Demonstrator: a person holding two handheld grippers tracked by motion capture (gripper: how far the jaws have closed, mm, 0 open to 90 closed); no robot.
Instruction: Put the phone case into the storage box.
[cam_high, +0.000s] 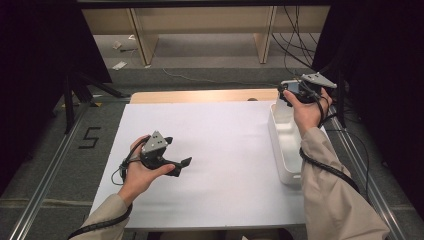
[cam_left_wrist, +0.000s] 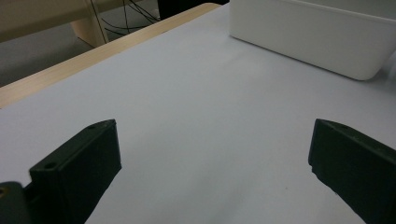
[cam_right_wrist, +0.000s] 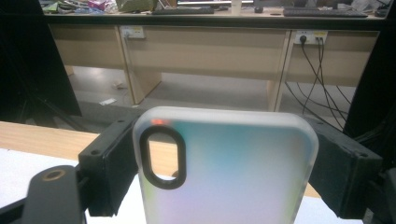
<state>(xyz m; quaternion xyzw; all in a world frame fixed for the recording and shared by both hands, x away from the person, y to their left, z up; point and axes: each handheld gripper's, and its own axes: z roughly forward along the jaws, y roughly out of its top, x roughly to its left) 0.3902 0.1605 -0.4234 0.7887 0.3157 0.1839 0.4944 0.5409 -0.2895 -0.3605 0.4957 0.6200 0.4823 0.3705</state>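
You're gripping the phone case (cam_right_wrist: 224, 168) in your right claw (cam_high: 295, 92) above the white bin (cam_high: 287, 150); left claw (cam_high: 175, 165) is idling wide. Next, you're lowering it carefully onto the counter (cam_high: 220, 150).

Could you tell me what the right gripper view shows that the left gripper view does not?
The right gripper view alone shows a translucent phone case clamped between the jaws of the right gripper, with wooden desks and cables behind. The left gripper view alone shows the white tub ahead, and the left gripper open over bare white sheet. Both share the white sheet and the table's wooden edge.
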